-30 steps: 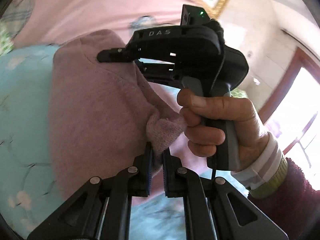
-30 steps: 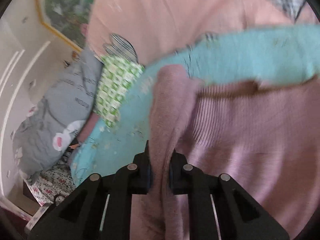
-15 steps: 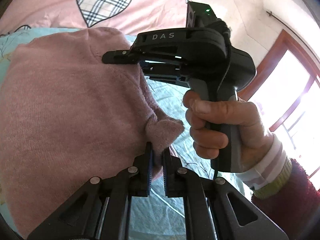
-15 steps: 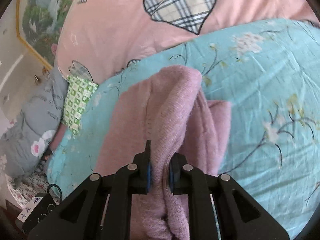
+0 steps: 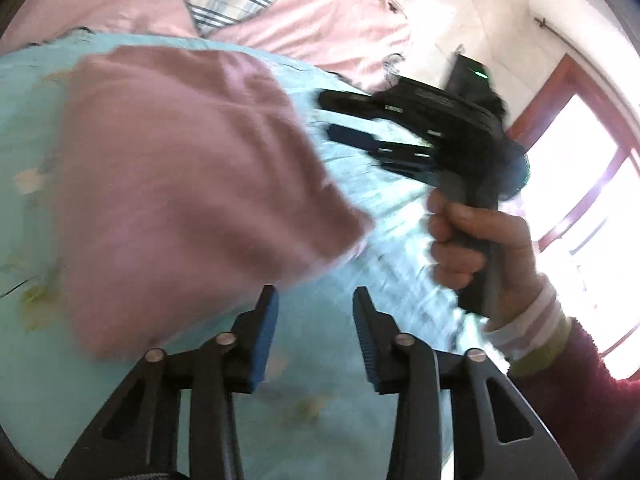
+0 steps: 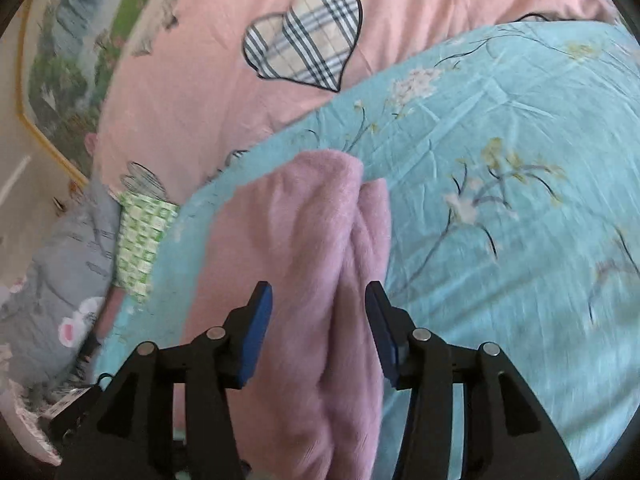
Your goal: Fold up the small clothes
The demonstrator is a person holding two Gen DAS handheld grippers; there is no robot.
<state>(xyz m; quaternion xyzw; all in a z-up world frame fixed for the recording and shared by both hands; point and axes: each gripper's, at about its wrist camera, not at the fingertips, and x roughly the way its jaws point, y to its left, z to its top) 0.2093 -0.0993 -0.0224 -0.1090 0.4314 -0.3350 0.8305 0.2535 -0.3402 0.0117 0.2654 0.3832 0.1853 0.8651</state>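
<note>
The pink knitted garment point(image 5: 172, 184) lies folded on the light blue flowered sheet point(image 5: 320, 380) that covers the bed, its far end reaching toward the sheet's far edge, where the pink bedcover with plaid hearts point(image 6: 208, 80) begins.

In the left wrist view the left claw point(image 5: 314, 332) has just been opening; its jaws now stand apart with only the blue sheet between them. The garment's near edge sits just beside the left finger point(image 5: 262, 332), and blur hides whether they touch. Beyond the garment's right corner the right claw point(image 5: 332, 120) is seen from the side, held by a hand point(image 5: 476, 244) with a striped cuff and a dark red sleeve; its fingers are parted and clear of the cloth.

In the right wrist view the right claw point(image 6: 318, 324) has likewise just been opening. The garment point(image 6: 296, 272) runs lengthwise between its blue pads point(image 6: 256, 332), a doubled fold down the middle, but the pads do not press on it; a gap shows on each side. At the sheet's left edge lie a green checked cloth point(image 6: 142, 240) and a grey printed cushion point(image 6: 60, 280).
</note>
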